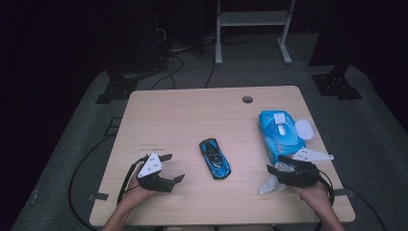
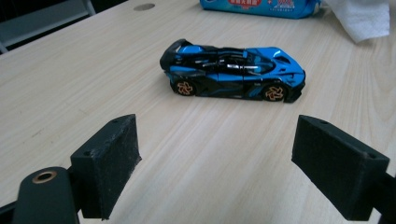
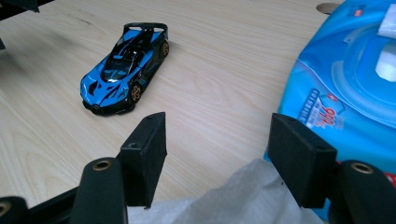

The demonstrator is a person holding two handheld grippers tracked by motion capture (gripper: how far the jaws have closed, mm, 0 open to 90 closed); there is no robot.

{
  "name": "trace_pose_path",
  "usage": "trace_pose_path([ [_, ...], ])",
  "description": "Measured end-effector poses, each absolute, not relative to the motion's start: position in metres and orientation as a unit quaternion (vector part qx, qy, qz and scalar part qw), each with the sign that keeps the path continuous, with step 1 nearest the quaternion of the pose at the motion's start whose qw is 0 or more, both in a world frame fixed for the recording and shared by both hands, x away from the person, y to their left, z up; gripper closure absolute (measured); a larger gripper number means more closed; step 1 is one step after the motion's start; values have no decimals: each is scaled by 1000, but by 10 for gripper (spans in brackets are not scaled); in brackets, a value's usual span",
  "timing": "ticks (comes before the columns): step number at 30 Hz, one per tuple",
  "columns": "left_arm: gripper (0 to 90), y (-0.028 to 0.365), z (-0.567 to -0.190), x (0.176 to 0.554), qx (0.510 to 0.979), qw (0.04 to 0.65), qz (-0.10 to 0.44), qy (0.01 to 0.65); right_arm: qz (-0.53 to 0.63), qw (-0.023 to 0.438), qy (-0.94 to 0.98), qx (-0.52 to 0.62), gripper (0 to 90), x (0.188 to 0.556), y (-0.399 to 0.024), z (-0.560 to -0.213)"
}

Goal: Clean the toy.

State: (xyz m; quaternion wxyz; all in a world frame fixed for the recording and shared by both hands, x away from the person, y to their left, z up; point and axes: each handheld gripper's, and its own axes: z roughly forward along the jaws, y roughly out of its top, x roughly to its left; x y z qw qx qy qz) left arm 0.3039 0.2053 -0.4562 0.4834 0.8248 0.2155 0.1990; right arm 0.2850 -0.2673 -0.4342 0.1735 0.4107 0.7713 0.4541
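Wipes pack (image 1: 279, 134), blue soft packet, lies at the right side of the table (image 1: 183, 110), long axis running near to far. Its flip lid (image 1: 304, 129) stands open to the right, and a white tab of tissue (image 1: 279, 117) shows at its far end. Contents inside the opening cannot be made out.

Toy car (image 1: 215, 158), blue and black with orange wheels, stands on its wheels near the middle of the table, touched by neither gripper. Long axis runs near to far, slightly slanted: nose toward the near right, rear wing toward the far left.

White tissue (image 1: 270, 183), crumpled, lies near the right front edge, just near of the wipes pack and under the right gripper's tips.

Left gripper (image 1: 176, 168), held in a hand at the near left, jaws apart, nothing between them; they point across bare wood at the car's side, with nothing in the way.

Right gripper (image 1: 275, 163), held in a hand at the near right, jaws apart; in the right gripper view the tissue bulges up between them, and whether the pads touch it cannot be told. The wipes pack sits just beside its right jaw.

Round hole (image 1: 247, 99) pierces the table's far edge. Floor cables and stand feet lie beyond.
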Motion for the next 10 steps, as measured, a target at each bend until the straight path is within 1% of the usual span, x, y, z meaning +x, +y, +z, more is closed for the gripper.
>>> trace_pose_path([
  [10,122,207,-459,298,822,483,205,222,466,178,751,432,364,275,-280,-449],
])
